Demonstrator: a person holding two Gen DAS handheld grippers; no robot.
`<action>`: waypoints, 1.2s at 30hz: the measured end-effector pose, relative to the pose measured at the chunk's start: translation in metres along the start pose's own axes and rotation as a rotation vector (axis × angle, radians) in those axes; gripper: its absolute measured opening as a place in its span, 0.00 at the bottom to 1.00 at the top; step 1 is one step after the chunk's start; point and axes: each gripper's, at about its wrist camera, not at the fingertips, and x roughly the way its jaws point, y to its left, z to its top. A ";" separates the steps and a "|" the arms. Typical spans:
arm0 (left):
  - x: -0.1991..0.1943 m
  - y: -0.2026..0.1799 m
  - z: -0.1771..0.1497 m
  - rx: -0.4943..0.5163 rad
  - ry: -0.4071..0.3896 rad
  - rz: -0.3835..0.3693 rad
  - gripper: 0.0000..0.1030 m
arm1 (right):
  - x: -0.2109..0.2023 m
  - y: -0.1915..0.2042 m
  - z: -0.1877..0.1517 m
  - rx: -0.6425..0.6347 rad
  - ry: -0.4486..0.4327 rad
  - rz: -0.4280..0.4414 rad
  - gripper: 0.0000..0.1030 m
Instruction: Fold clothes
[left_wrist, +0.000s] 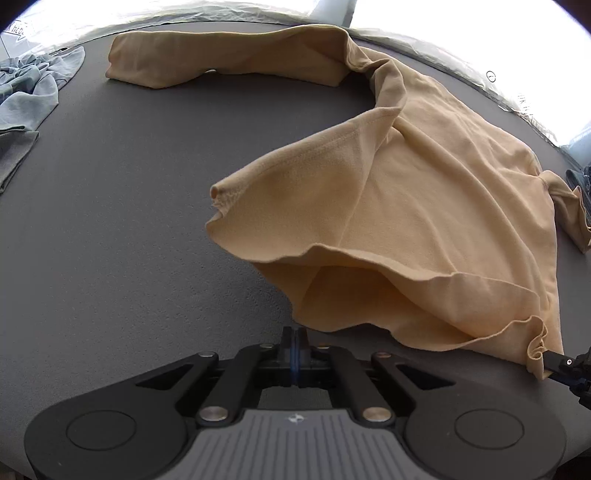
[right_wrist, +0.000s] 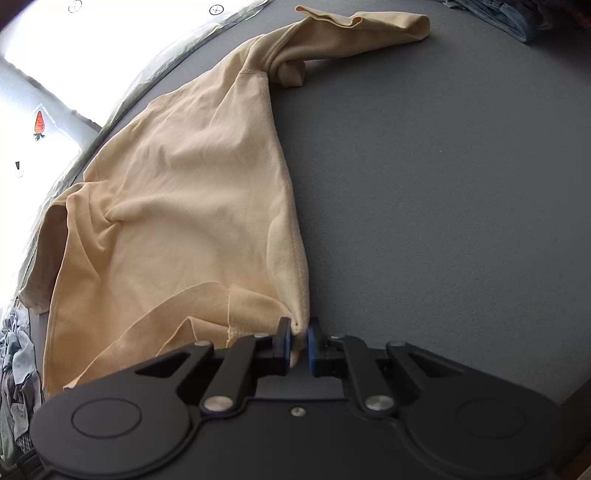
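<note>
Blue-grey garments (left_wrist: 27, 92), far left, cut off by the frame. Left gripper (left_wrist: 294, 341): jaws pressed together at the tan shirt's (left_wrist: 424, 206) near hem; any fabric between them is hidden. Shirt: rumpled across the grey table (left_wrist: 129, 221), one long sleeve stretched far. Right gripper (right_wrist: 300, 334): pinching a bunched hem corner.

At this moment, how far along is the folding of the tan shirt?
Early. The tan shirt lies rumpled on the gray table, one sleeve stretched out, no fold made. In hand: the right gripper pinches its hem corner; the left gripper is shut at the hem edge. Flattening and all folds remain.
</note>
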 end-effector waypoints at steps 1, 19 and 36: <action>-0.002 0.003 -0.005 -0.004 0.008 -0.006 0.00 | -0.003 -0.002 -0.004 0.002 -0.002 -0.002 0.07; -0.026 0.027 0.012 0.099 -0.188 0.084 0.71 | -0.022 -0.012 -0.028 -0.025 -0.046 0.008 0.34; 0.031 0.028 0.083 0.208 -0.107 -0.013 0.70 | 0.002 -0.009 -0.001 0.085 -0.019 0.021 0.44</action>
